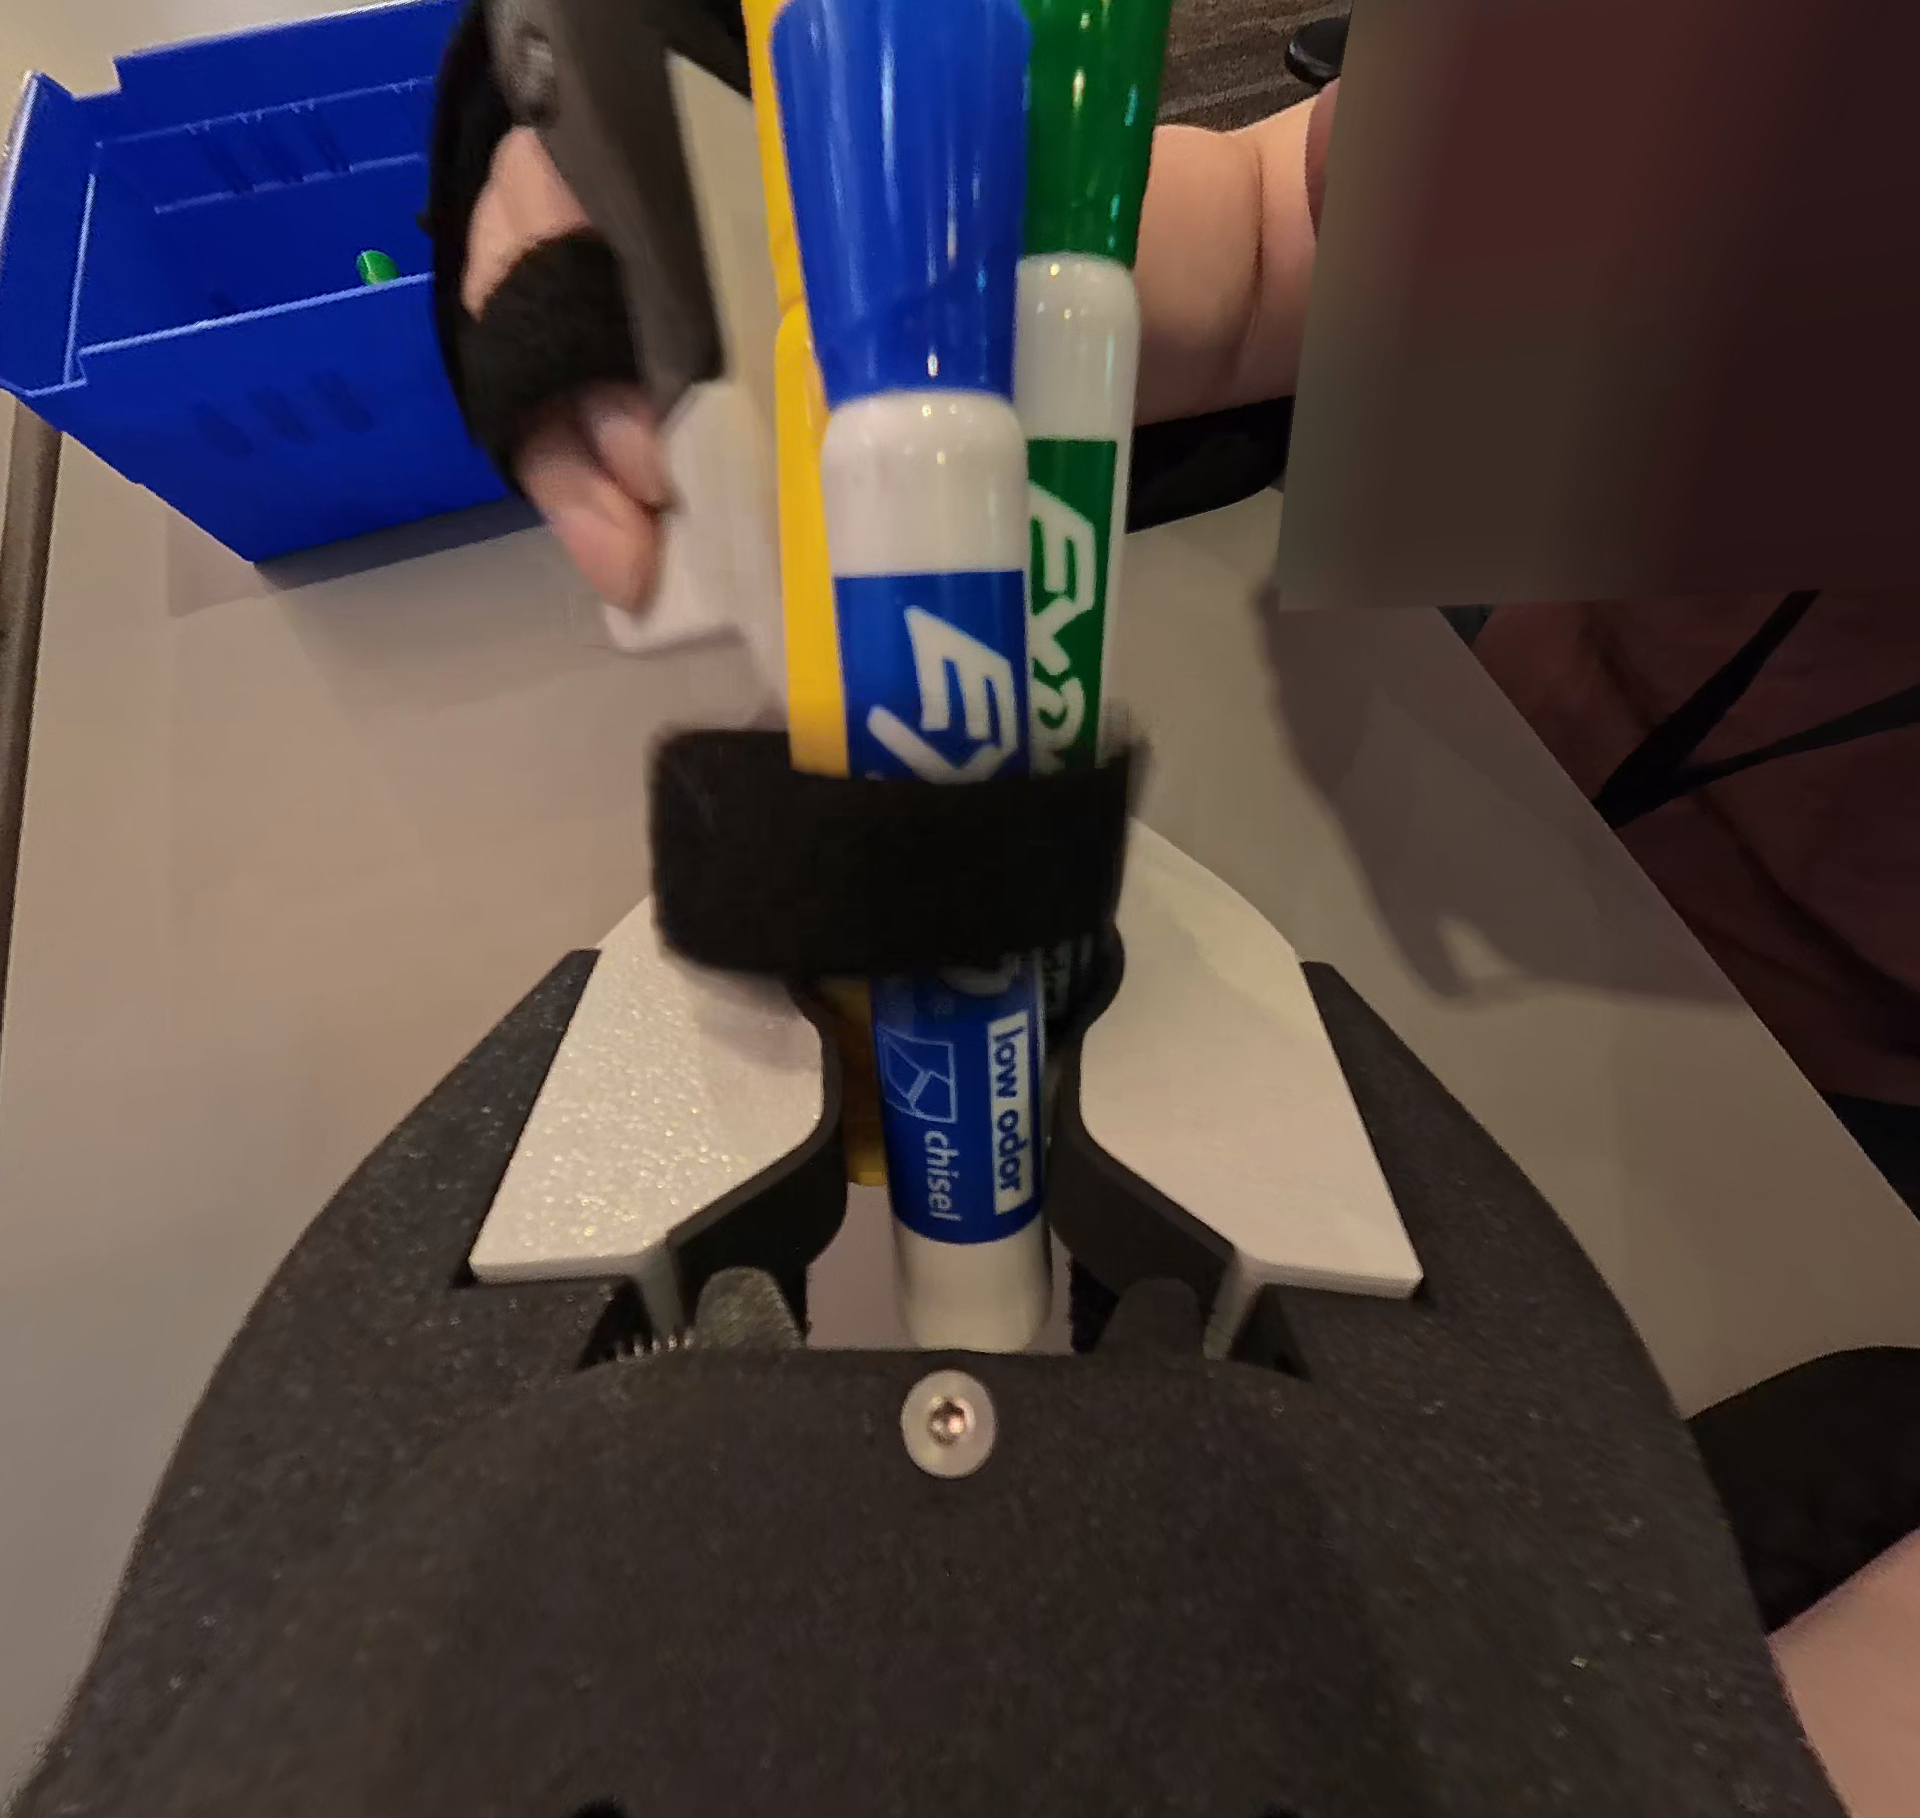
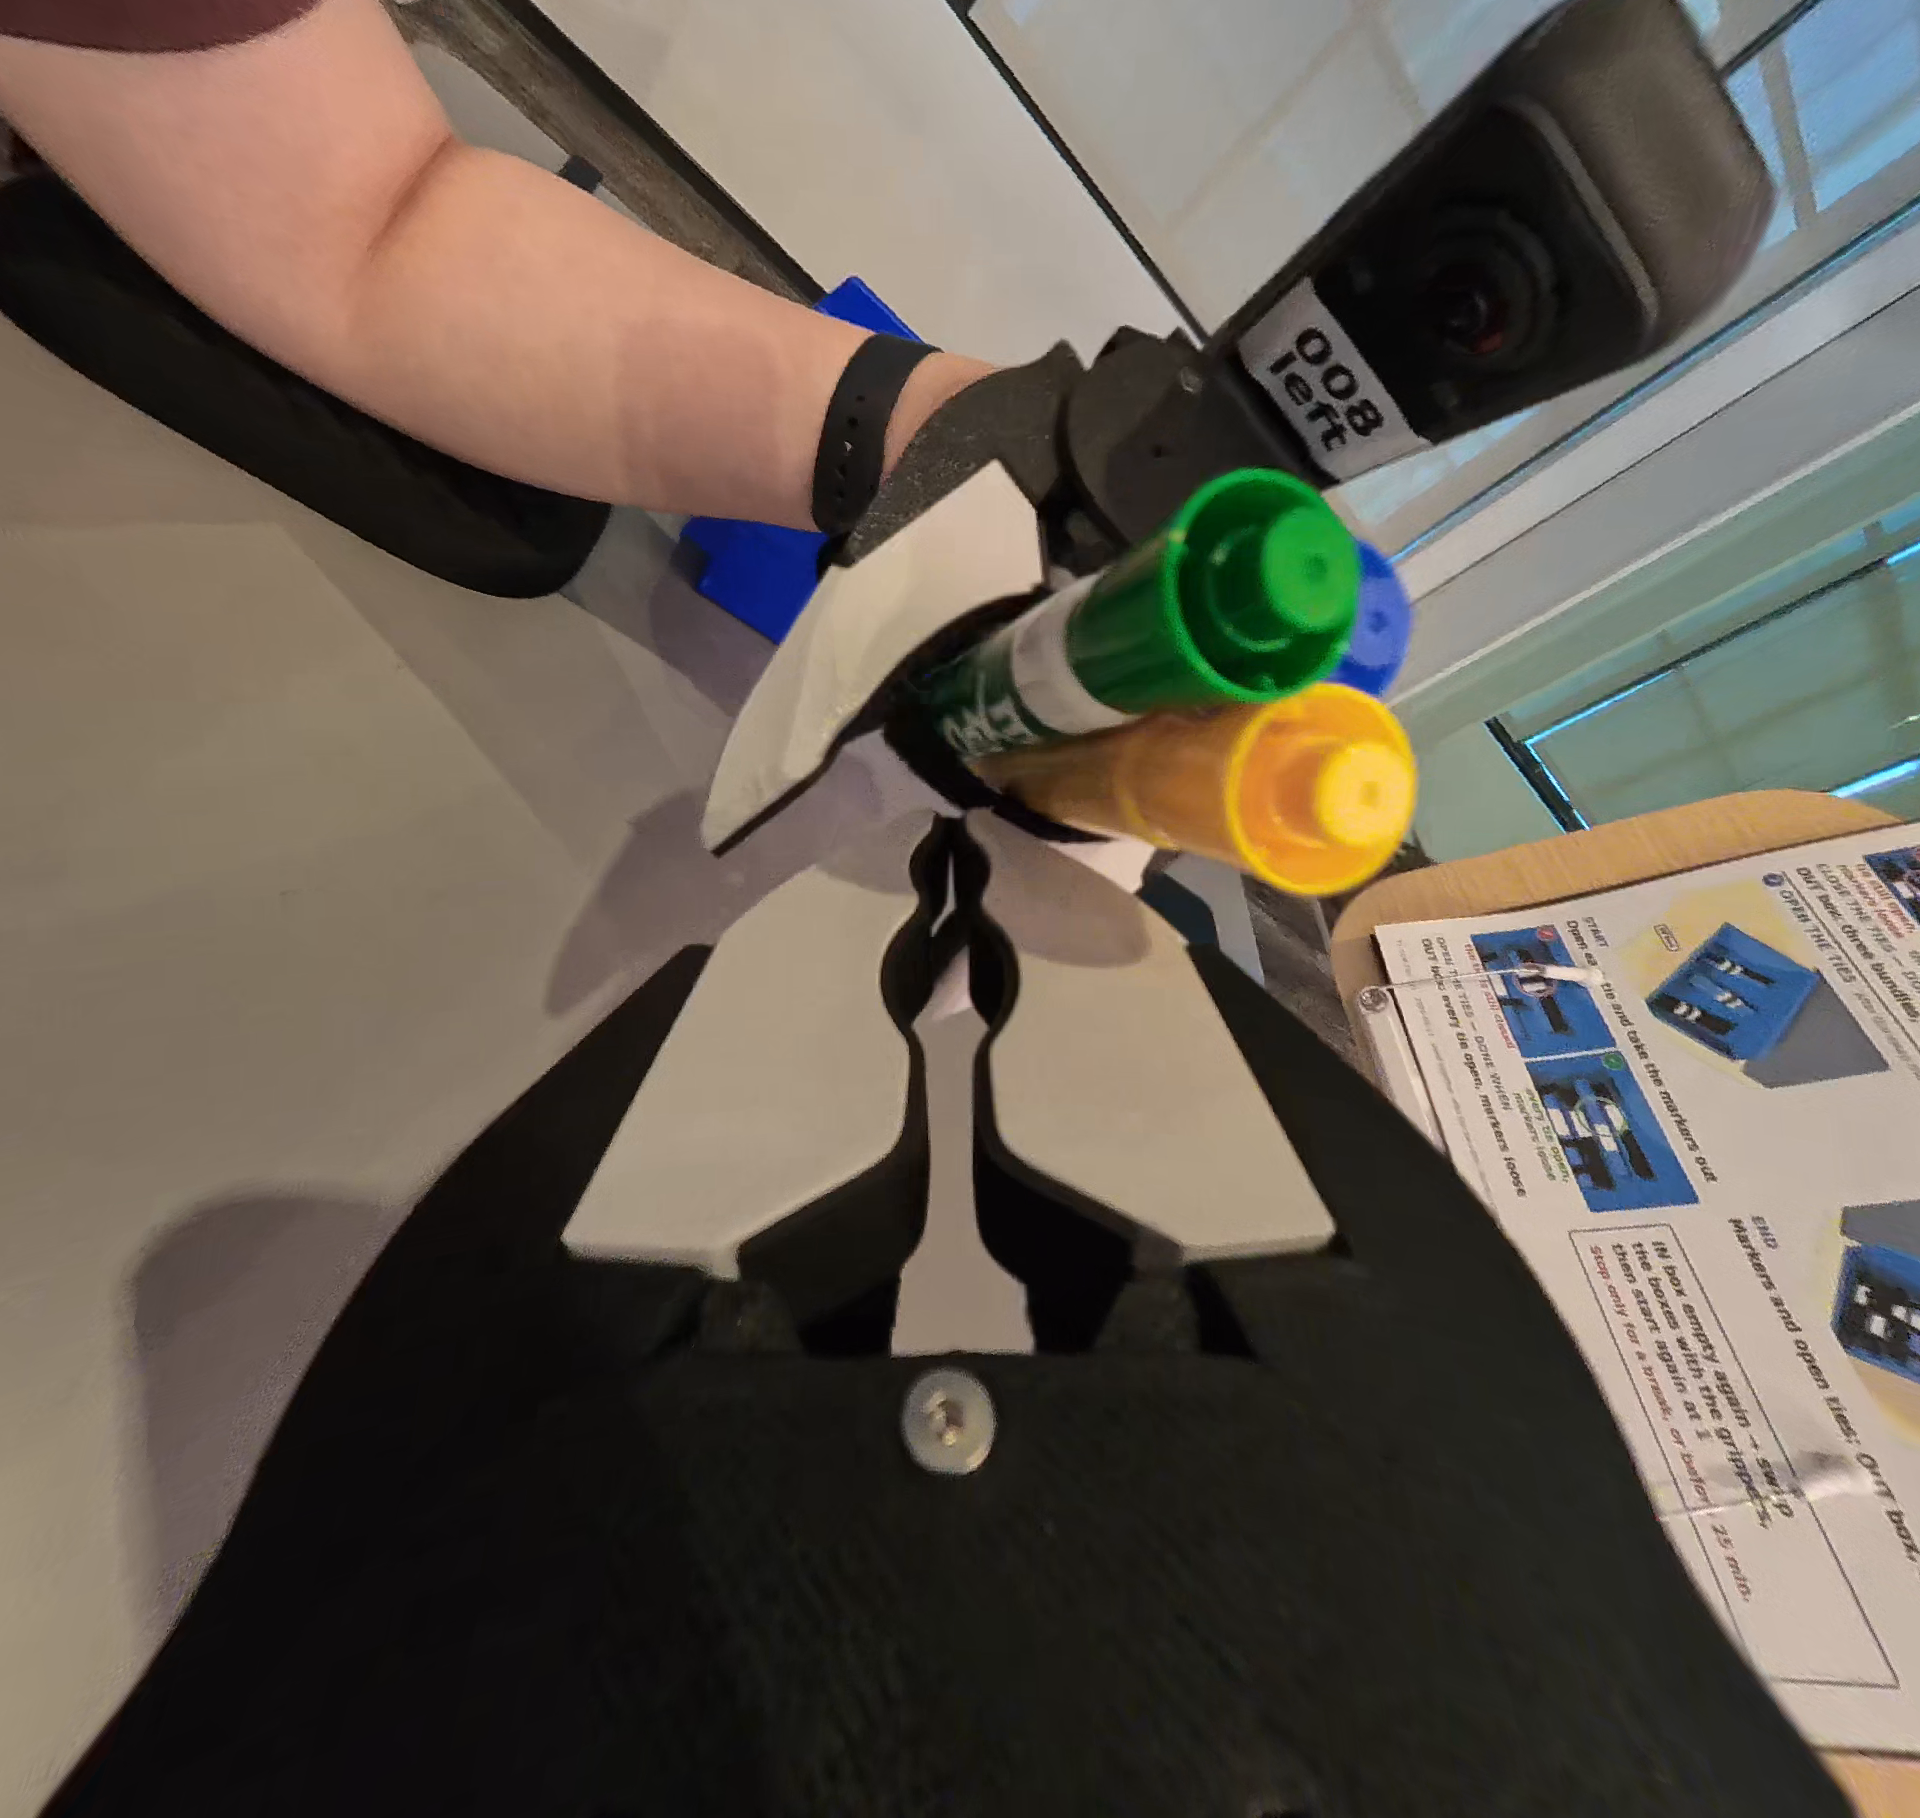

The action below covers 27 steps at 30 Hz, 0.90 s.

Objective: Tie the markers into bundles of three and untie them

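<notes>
My left gripper [image 1: 940, 937] is shut on a bundle of three markers: blue [image 1: 914, 314], yellow [image 1: 805, 573] and green [image 1: 1070, 158]. The bundle points away from it, above the table. A black hook-and-loop strap [image 1: 883, 854] is wrapped around the bundle just past the fingertips. In the right wrist view the bundle's caps face me: green [image 2: 1247, 594], yellow [image 2: 1320, 792] and blue [image 2: 1377, 625]. My right gripper [image 2: 948, 859] is shut. Its tips lie right against the strap [image 2: 925, 729] under the bundle. It also shows in the left wrist view [image 1: 707, 521], left of the markers.
A blue bin [image 1: 239, 314] with a green marker [image 1: 376, 267] in it stands on the grey table [image 1: 312, 833] at the far left. A printed instruction sheet [image 2: 1662, 1197] lies on a wooden board at the right. The person's forearm [image 2: 520, 314] reaches in from the left. Both grippers' tips are close together, under 4 cm apart.
</notes>
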Available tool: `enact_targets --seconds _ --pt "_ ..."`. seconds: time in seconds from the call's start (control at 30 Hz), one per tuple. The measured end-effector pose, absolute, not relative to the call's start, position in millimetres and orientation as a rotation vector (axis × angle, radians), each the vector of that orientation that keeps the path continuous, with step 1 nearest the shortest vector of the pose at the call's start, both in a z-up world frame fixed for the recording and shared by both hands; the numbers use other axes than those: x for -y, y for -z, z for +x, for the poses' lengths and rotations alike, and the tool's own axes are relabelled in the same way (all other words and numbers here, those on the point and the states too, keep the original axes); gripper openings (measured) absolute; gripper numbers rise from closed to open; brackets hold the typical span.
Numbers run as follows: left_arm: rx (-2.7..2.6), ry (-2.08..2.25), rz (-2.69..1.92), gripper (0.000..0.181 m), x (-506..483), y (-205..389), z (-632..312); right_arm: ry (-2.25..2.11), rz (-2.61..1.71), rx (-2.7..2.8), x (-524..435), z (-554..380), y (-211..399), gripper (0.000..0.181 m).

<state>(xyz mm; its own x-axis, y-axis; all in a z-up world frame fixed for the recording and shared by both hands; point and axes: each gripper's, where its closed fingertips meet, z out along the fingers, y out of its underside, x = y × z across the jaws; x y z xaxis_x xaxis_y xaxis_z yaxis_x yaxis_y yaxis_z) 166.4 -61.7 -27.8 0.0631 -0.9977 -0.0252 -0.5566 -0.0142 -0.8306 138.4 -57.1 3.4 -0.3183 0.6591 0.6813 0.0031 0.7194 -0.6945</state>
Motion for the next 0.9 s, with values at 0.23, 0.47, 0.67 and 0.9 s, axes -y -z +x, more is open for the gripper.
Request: enact_targets --seconds 0.23,0.47,0.67,0.9 --pt "-1.556 0.826 -1.651 0.042 60 26 165 -0.686 -0.527 1.784 57 135 -2 0.005" --pt "-1.553 0.832 -1.635 0.043 61 22 165 -0.775 -0.533 1.743 56 142 -14 0.013" --pt "-1.532 0.846 -1.62 0.043 61 17 162 -1.004 -0.582 1.643 52 152 -33 0.032" --pt "-1.533 0.848 -1.618 0.043 61 17 164 -0.979 -0.587 1.697 54 149 -22 0.029"
